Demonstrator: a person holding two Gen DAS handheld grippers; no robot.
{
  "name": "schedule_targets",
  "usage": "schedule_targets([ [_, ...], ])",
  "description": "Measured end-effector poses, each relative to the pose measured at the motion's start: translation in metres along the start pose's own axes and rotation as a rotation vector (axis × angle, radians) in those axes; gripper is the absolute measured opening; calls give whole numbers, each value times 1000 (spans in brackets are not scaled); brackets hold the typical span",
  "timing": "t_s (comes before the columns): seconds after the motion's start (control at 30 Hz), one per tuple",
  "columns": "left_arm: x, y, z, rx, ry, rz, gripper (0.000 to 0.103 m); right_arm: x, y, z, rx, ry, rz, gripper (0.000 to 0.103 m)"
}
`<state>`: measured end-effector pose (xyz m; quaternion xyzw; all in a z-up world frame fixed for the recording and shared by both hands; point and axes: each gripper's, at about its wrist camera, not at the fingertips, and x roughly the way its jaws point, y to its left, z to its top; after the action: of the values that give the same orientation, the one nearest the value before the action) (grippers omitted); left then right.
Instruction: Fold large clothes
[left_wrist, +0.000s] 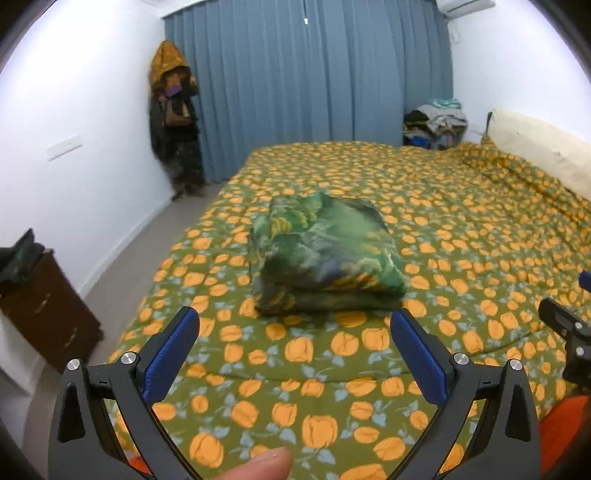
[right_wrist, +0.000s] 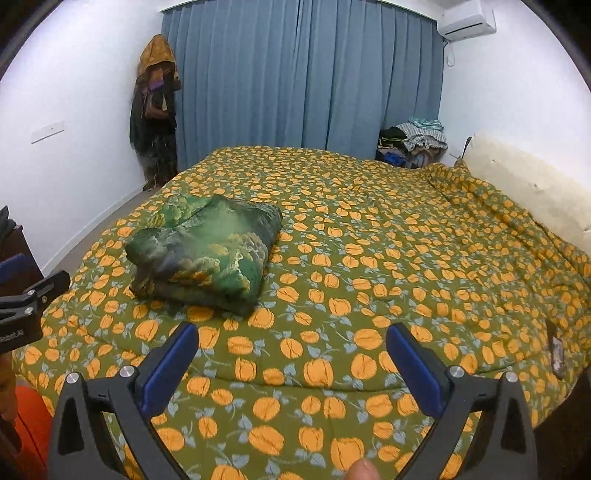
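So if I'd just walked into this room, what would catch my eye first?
Probably the olive-green bedspread printed with orange pumpkins, which covers the whole bed. On it, toward the near left, lies a folded green patterned cloth bundle. Behind the bed, long blue-grey pleated curtains fill the far wall, and two open blue-padded grippers, left gripper and right gripper, hover empty at the near edge.

White walls (right_wrist: 498, 92) enclose the room, with pleated blue-grey curtains (right_wrist: 295, 74) at twelve o'clock and a white air conditioner (right_wrist: 467, 22) at one. A dark brown wooden cabinet (left_wrist: 48, 314) stands at nine o'clock on grey floor (left_wrist: 122, 266).
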<state>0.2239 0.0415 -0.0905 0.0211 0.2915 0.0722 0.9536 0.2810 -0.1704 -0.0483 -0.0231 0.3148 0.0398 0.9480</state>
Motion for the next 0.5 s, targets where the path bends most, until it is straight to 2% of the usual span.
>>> schedule_targets([
  [0.2,-17,-6,-9,-25,79,-72,103,-22,-5,-16,57,-5,66,103],
  [0.33,-31,-6,-15,-18,56,-128,103,-39,-2,-26,48,-46,39,103],
  [0.4,-34,-7,-15,-20,60,-112,103,-40,3,-27,17,-31,30,103],
  [0.5,-38,-12,-14,5,47,-68,103,-38,2,-28,55,0,62,103],
])
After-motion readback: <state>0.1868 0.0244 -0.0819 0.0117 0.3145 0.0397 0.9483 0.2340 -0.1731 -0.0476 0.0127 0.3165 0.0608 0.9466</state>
